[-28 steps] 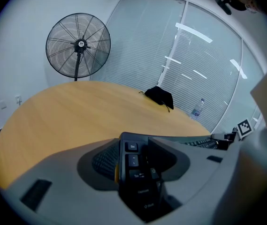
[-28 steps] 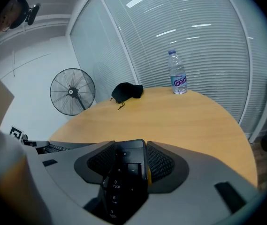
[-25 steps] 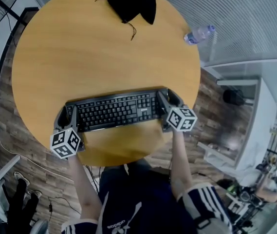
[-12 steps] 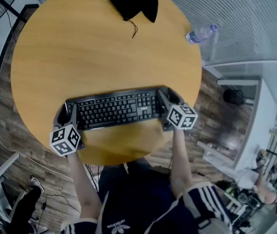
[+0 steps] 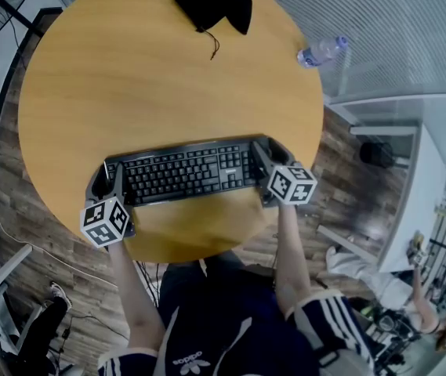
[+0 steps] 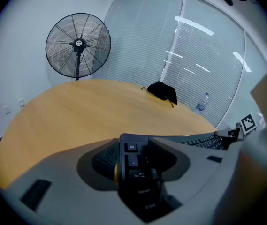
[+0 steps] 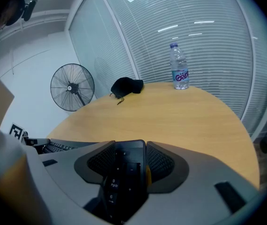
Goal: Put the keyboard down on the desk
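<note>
The black keyboard [image 5: 183, 172] spans the near part of the round wooden counter [image 5: 128, 77], seemingly resting on it, though contact is hard to judge. The left gripper [image 6: 135, 149] has its fingers [image 6: 100, 162] clamped on the keyboard's left end. The right gripper [image 7: 128, 159] is closed on its right end.

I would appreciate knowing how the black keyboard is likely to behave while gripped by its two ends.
The keyboard runs straight between the left gripper and right gripper, so it is probably stiff. Each gripper clamps only a narrow end, so it might pivot or slip if one loosens. Flat and wide, it seems unlikely to tip on the desk.
</note>
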A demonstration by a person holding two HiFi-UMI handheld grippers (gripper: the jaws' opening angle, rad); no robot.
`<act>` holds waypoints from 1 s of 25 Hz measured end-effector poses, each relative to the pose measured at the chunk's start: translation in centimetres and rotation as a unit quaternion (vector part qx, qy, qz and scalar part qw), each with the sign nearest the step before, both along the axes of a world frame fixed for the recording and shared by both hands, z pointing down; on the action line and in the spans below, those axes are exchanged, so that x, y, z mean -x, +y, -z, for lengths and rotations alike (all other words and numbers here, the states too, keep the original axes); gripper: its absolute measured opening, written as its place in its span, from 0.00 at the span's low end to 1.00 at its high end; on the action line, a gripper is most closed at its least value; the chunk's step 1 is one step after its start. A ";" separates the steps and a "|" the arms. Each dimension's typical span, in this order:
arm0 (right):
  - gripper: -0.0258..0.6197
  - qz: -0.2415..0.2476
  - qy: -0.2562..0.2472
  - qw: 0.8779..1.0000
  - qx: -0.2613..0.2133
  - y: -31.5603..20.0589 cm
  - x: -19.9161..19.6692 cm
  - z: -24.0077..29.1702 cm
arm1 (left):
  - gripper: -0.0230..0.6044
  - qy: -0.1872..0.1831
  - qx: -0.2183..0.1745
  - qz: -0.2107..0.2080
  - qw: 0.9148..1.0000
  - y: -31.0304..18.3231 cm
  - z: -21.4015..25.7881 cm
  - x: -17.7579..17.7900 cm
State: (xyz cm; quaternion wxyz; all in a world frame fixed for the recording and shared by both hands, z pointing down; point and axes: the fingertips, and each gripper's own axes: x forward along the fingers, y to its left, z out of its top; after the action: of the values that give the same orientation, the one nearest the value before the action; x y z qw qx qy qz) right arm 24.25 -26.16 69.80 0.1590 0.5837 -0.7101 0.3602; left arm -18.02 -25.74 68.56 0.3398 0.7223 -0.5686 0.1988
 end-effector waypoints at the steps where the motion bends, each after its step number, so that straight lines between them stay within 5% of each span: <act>1: 0.36 0.003 0.008 1.000 -0.004 0.0 -0.1 0.1 | 0.33 -0.004 -0.003 0.000 1.000 0.0 0.1 0.0; 6: 0.35 0.009 0.061 0.997 -0.056 -0.7 -0.8 3.1 | 0.32 -0.015 -0.051 0.005 0.999 -0.8 3.0 0.6; 11: 0.15 0.024 0.069 0.990 -0.118 -1.5 0.7 7.5 | 0.31 -0.024 -0.106 -0.018 0.994 -2.1 7.3 -1.0; 16: 0.06 0.041 0.074 0.981 -0.175 -2.2 2.7 12.2 | 0.17 -0.023 -0.148 -0.032 0.988 -2.9 10.9 -2.9; 20: 0.05 0.052 0.067 0.974 -0.209 -2.1 4.4 15.7 | 0.05 -0.033 -0.190 -0.045 0.980 -2.8 14.4 -4.0; 25: 0.05 0.063 0.078 0.965 -0.240 -1.5 5.7 19.7 | 0.04 -0.041 -0.255 -0.052 0.965 -1.8 19.6 -4.8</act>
State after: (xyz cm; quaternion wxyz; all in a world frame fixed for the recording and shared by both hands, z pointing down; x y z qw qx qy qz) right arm 18.54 -27.68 50.13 0.0914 0.5855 -0.7963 0.1214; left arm -13.25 -27.57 49.00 0.1101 0.8047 -0.5757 0.0945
